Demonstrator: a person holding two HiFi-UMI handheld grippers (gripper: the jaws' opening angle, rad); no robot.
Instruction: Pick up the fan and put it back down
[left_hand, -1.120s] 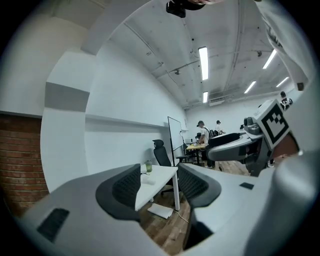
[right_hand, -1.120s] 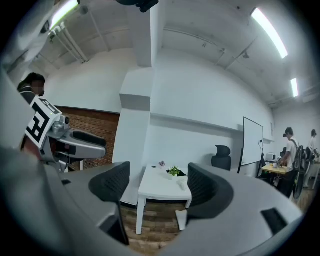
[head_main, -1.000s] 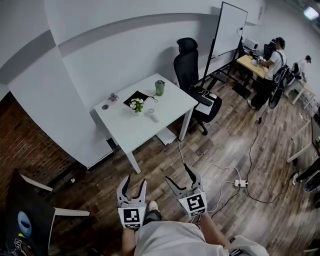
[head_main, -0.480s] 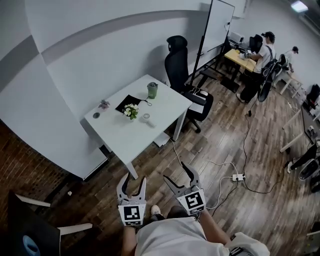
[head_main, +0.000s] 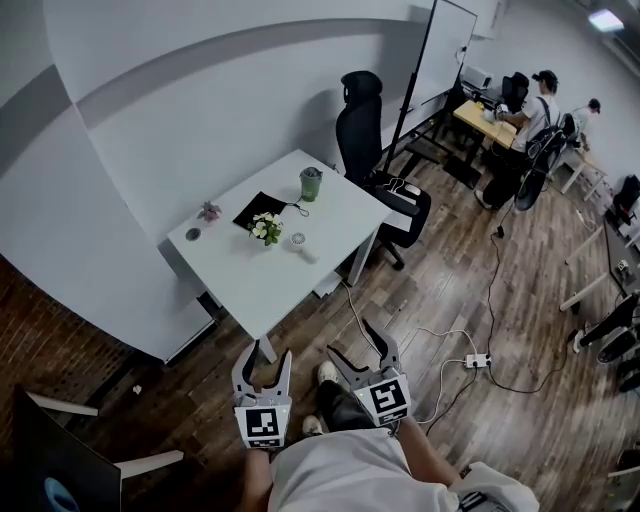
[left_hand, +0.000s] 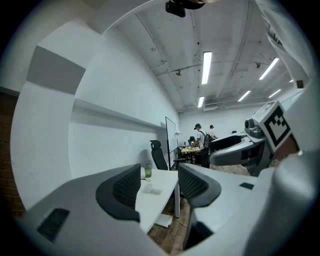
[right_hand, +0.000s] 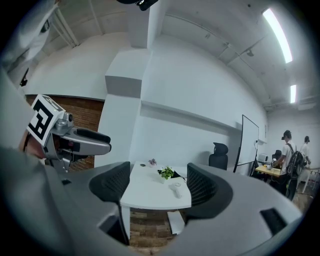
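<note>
The fan (head_main: 300, 241) is a small white hand fan lying on the white table (head_main: 270, 285), next to a small potted flower (head_main: 265, 228). In the left gripper view the fan (left_hand: 150, 188) shows far off between the jaws, and the right gripper view has the fan (right_hand: 176, 187) the same way. My left gripper (head_main: 264, 358) and right gripper (head_main: 356, 340) are held side by side over the wood floor, well short of the table. Both point at it, with a gap between their pads and nothing in them.
A green cup (head_main: 311, 183) and a black mat (head_main: 262, 207) sit at the table's far side. A black office chair (head_main: 378, 130) stands right of it, with a whiteboard (head_main: 440, 50) behind. Cables and a power strip (head_main: 473, 362) lie on the floor. People work at a far desk (head_main: 490, 118).
Both grippers have moved forward toward the table together, and the person has taken a step. The table now sits a little closer in the head view. The jaws look unchanged.
</note>
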